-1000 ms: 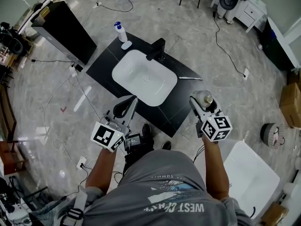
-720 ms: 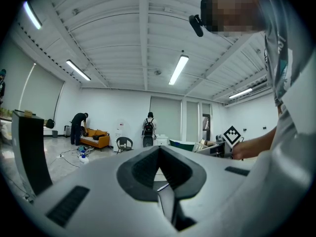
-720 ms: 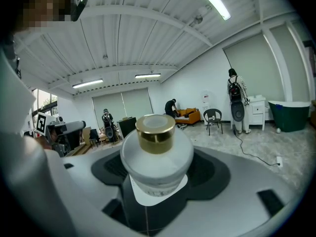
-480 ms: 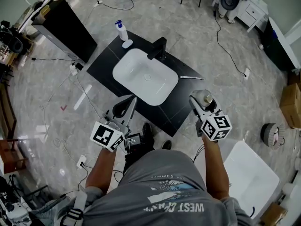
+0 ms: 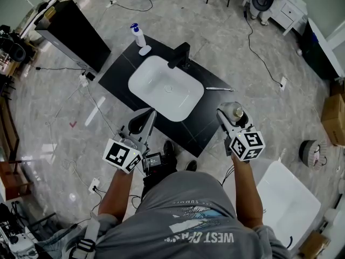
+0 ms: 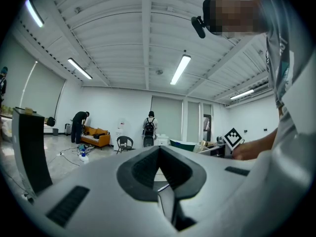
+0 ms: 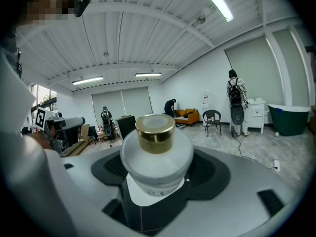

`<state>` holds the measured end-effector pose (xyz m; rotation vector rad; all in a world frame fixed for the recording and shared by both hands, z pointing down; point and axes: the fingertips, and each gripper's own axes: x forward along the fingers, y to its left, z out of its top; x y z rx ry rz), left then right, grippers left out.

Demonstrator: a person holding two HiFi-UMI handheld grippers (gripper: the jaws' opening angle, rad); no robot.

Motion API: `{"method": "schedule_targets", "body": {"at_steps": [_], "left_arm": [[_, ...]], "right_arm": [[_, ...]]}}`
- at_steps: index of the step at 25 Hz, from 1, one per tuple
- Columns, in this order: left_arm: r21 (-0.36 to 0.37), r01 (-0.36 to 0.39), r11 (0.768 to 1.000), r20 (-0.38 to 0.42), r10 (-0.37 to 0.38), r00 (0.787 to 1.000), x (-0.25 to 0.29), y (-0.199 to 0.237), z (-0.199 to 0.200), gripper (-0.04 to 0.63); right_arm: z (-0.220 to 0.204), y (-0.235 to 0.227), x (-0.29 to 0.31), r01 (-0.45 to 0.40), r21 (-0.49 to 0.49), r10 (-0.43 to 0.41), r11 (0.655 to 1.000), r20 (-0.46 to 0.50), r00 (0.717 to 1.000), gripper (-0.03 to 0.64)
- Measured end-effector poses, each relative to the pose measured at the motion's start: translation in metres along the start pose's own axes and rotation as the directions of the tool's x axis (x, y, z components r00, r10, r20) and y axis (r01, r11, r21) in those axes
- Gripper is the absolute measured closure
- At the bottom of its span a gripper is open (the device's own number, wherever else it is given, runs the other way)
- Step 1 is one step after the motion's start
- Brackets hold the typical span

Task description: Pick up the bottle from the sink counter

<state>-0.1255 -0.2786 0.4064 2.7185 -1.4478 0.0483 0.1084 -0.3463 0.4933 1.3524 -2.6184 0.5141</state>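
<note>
Bottle in right claw, beside black counter.

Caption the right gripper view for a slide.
Right gripper shut on a white, gold-capped bottle; people stand in the background.

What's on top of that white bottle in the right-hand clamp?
A gold cap sits on the white bottle. The right gripper clamps its body, so the bottle's base is hidden.

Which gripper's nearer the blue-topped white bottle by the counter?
Left. The left gripper sits at the black counter's near edge, across the white basin from the blue-topped white bottle; the right gripper, clamping a gold-capped white bottle, is farther to the right.
</note>
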Motion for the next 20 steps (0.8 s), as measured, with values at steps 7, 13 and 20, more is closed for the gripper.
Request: {"method": "schedule_targets", "body": {"at_steps": [7, 13, 20], "left_arm": [[-0.003, -0.001, 1.000, 0.001, 0.001, 1.000, 0.0039, 0.0033, 0.0031, 0.592], [-0.005, -0.005, 1.000, 0.006, 0.005, 1.000, 0.0034, 0.0058, 0.0035, 0.594], [-0.008, -0.012, 1.000, 0.008, 0.012, 1.000, -0.0012, 0.0083, 0.0035, 0.594]], "right_arm": [[0.0030, -0.0042, 0.0009, 0.019, -0.023, -0.019, 1.000, -0.006, 1.000, 0.281], [0.0025, -0.0055, 0.0019, 0.026, -0.030, -0.026, 0.999, -0.009, 1.000, 0.281], [0.0013, -0.0045, 0.0015, 0.030, -0.031, -0.030, 0.999, -0.011, 0.999, 0.281]]}}
